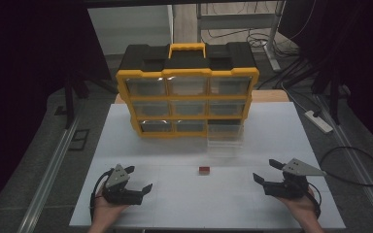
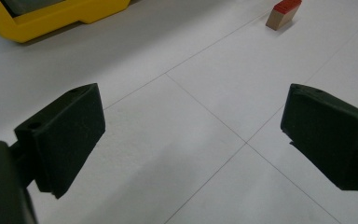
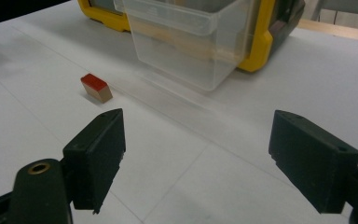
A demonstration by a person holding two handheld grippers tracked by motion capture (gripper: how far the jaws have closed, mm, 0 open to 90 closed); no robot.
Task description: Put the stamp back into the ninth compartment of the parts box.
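A small wooden block with a red top (image 1: 204, 170) lies on the white table, midway between my two grippers; it also appears far off at the top right (image 2: 283, 13) and to the left (image 3: 96, 87). A yellow-and-black drawer organizer (image 1: 188, 94) stands at the back, its bottom-right clear drawer (image 1: 226, 137) pulled out (image 3: 191, 42). My left gripper (image 1: 138, 179) rests open at the front left (image 2: 193, 140), nothing between its jaws. My right gripper (image 1: 267, 171) stands open at the front right (image 3: 196, 158), also empty.
The white table top (image 1: 175, 155) spreads between grippers and organizer. A power strip (image 1: 319, 121) and cables (image 1: 354, 165) lie on the floor to the right. Metal rails (image 1: 53, 165) run along both table sides. A person's hands hold the grippers at the bottom edge.
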